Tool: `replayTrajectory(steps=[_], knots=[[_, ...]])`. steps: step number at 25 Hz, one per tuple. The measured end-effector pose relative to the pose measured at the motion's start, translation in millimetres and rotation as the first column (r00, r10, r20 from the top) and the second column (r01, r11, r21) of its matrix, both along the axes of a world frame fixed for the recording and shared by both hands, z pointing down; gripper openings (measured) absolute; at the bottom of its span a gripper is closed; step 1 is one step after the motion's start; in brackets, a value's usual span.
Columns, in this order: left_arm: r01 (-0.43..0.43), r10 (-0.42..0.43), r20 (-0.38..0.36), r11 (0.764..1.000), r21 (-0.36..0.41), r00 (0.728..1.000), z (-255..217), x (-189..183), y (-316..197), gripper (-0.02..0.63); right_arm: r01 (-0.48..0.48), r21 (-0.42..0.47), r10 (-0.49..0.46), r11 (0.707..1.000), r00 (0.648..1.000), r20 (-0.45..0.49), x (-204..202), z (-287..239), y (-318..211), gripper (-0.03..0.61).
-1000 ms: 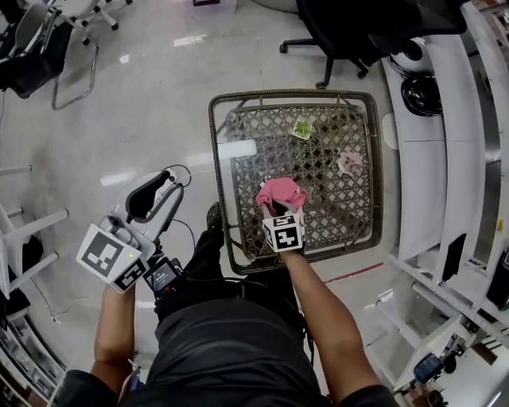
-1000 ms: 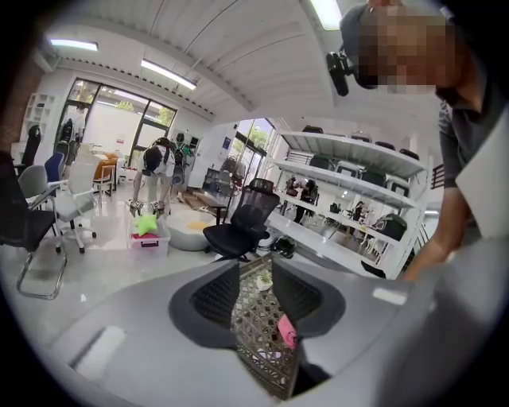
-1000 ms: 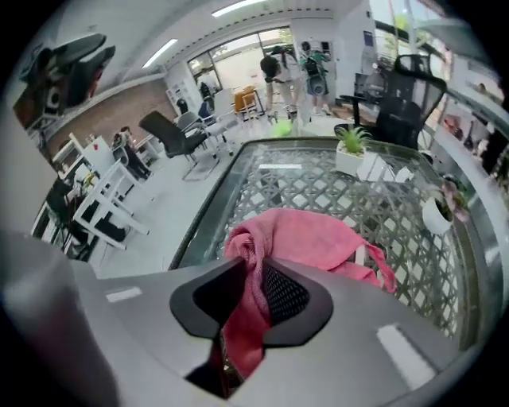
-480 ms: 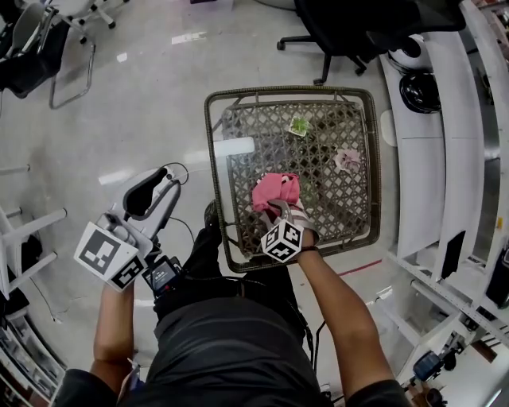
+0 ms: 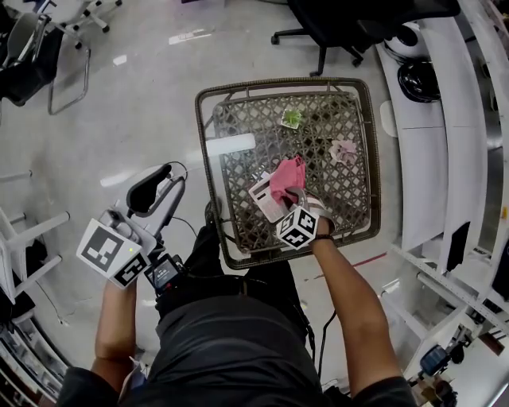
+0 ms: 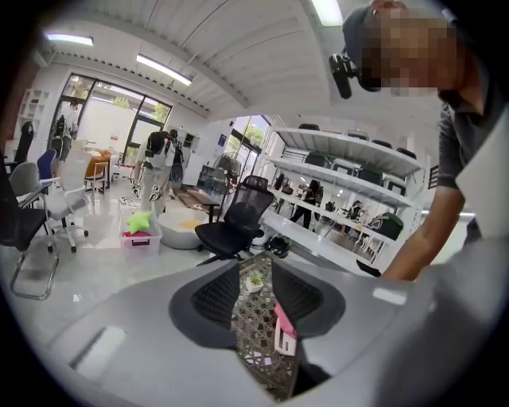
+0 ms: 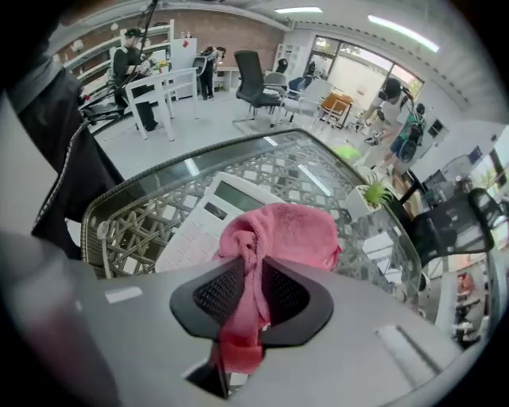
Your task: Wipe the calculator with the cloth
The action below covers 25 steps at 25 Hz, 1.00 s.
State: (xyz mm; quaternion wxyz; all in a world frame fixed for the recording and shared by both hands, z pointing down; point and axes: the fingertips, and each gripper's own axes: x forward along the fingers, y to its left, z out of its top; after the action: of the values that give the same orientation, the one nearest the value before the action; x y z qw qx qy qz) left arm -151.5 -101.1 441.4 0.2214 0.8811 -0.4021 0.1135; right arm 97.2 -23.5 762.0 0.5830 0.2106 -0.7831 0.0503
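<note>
A white calculator [image 5: 263,197] lies on the glass top of a wicker table [image 5: 208,159], near its front edge. My right gripper [image 5: 293,193] points steeply down and is shut on a pink cloth [image 5: 288,177]. The cloth bunches over the calculator's right side. In the right gripper view the cloth [image 7: 278,230] runs up between the jaws of my right gripper [image 7: 248,298], with the calculator [image 7: 208,219] showing at its left. My left gripper [image 5: 157,181] hangs over the floor left of the table. Seen in its own view, my left gripper [image 6: 256,296] holds nothing and its jaws stand slightly apart.
A small potted plant [image 5: 293,118] and a crumpled pale pink thing [image 5: 343,149] sit on the far half of the table. A black office chair [image 5: 350,24] stands beyond it. White shelving [image 5: 445,159] runs along the right side.
My right gripper has rolled and carried the cloth to the right, and the calculator's left part now shows. The left gripper has barely shifted.
</note>
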Motion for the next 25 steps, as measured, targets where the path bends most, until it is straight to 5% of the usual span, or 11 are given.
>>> replayTrajectory(steps=[3,5,8,11,17,25], knots=[[-0.010,0.010,0.002,1.000,-0.004,1.000,1,8,-1,0.143,-0.143,-0.013,0.143,0.990,0.990,0.021,15,-1,-10,0.067],[-0.017,0.017,0.003,1.000,-0.006,1.000,1,12,-2,0.143,-0.287,-0.053,0.291,0.956,0.954,0.070,21,-3,-15,0.067],[-0.025,0.025,0.003,1.000,-0.008,1.000,1,18,-3,0.143,-0.546,-0.159,0.567,0.823,0.807,0.166,26,-10,-24,0.067],[-0.033,0.033,0.003,0.999,-0.008,0.999,0,22,-5,0.143,-0.690,-0.232,0.728,0.686,0.654,0.207,31,-14,-27,0.067],[-0.039,0.039,0.002,0.999,-0.007,0.999,0,24,-5,0.143,-0.780,-0.290,0.832,0.554,0.505,0.232,31,-15,-26,0.067],[-0.024,0.024,-0.002,1.000,-0.007,1.000,2,11,0,0.143,-0.817,-0.381,0.898,0.433,0.358,0.255,12,-16,-23,0.067]])
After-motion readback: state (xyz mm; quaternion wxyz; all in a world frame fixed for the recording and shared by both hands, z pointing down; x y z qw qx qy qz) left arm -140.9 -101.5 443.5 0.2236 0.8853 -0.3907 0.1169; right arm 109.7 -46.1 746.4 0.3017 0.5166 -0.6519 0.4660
